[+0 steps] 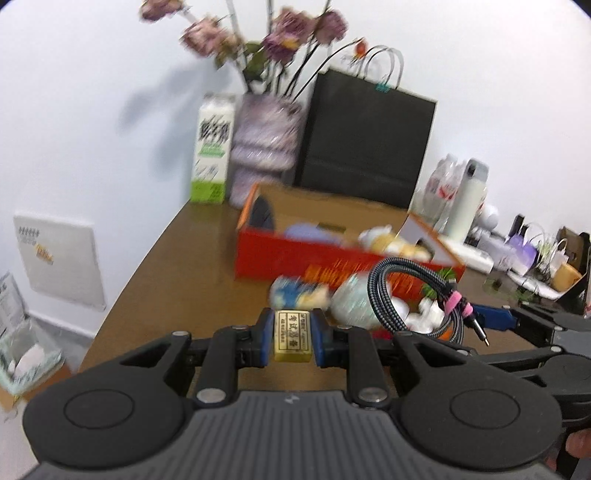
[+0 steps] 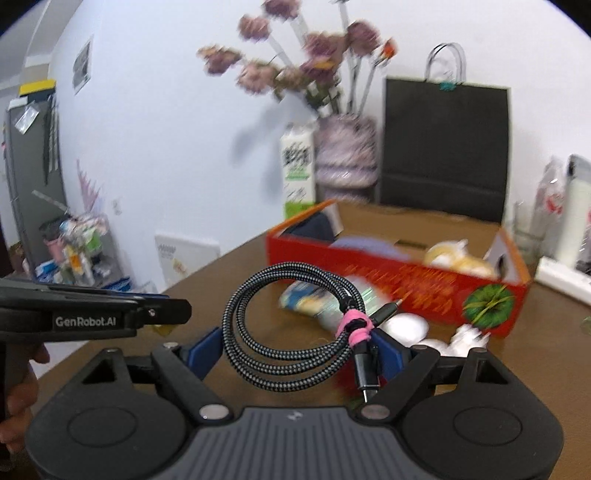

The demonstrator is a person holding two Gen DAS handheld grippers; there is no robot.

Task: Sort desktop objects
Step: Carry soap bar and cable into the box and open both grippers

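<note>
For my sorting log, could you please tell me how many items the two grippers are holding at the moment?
2: a small yellow eraser is clamped in the left gripper, and a coiled braided cable is held by the right gripper, both above the table in front of the red box.

Against the white wall (image 1: 92,110) at the back of the brown surface (image 1: 177,280) stands a patterned vase (image 1: 264,147) with blurred, dried pinkish flowers (image 1: 280,35). A white-and-green carton (image 1: 212,153) stands upright just beside the vase on its left, and a black paper bag (image 1: 365,147) with pale handles and a small teal clip stands on the vase's other side. Farther right along the surface are a white bottle (image 1: 467,199) and crinkled plastic bags (image 1: 441,184). A white panel (image 1: 61,264) leans on the wall below the surface's edge. In the right wrist view a grey cabinet (image 2: 33,177) stands far left, with cluttered shelves (image 2: 79,247) just beside it.
</note>
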